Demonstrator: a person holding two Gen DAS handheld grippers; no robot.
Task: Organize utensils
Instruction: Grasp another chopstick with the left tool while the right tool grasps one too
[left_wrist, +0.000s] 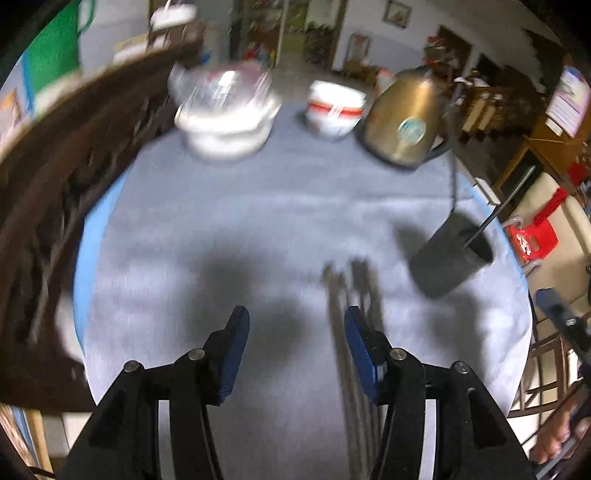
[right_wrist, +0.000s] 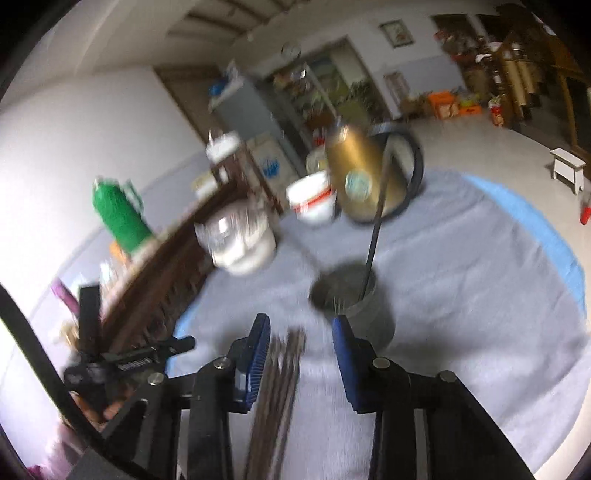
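Several dark chopsticks (left_wrist: 351, 332) lie in a bundle on the grey cloth, by the right finger of my open, empty left gripper (left_wrist: 295, 332). In the right wrist view the same chopsticks (right_wrist: 282, 373) lie under my open, empty right gripper (right_wrist: 301, 339), close to its left finger. A dark cylindrical holder (left_wrist: 448, 258) stands to the right with one chopstick (left_wrist: 498, 210) leaning in it. The holder also shows in the right wrist view (right_wrist: 354, 302), just beyond the right gripper, with the chopstick (right_wrist: 376, 221) standing up in it.
At the table's far side stand a gold kettle (left_wrist: 402, 118), a white bowl with a red band (left_wrist: 334, 110) and a lidded white pot (left_wrist: 225, 114). A dark wooden rail (left_wrist: 74, 177) runs along the left. A green flask (right_wrist: 118, 214) stands on it.
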